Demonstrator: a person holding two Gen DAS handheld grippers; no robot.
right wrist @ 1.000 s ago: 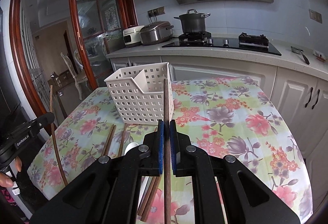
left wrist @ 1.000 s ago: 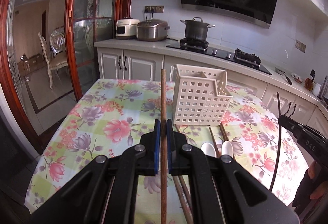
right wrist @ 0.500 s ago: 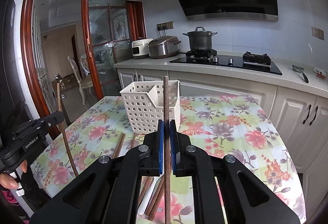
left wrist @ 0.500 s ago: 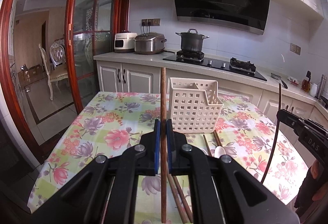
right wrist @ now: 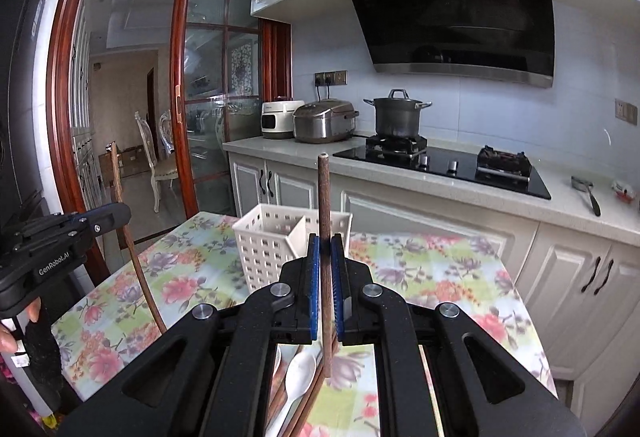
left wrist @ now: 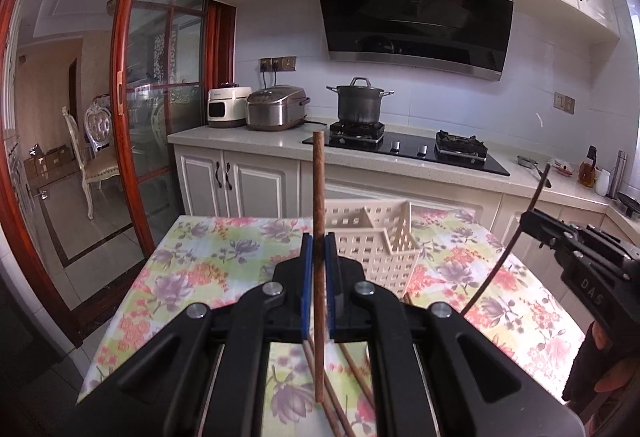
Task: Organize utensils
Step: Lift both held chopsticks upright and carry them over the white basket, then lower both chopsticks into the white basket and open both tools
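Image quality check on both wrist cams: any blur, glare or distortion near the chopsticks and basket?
Left wrist: sharp, no motion blur; chopstick and basket crisp; strong fisheye bend at the door frame; dark vignette corners; reflections on the hood. Right wrist: equally sharp, chopstick clear; the same bowing; cabinets softer toward the edge.

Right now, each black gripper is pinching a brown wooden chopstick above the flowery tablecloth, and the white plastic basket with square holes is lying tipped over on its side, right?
Not quite. The white plastic basket stands upright on the flowery tablecloth, open top up, as the right wrist view shows. The rest holds: left gripper and right gripper each pinch a brown wooden chopstick.
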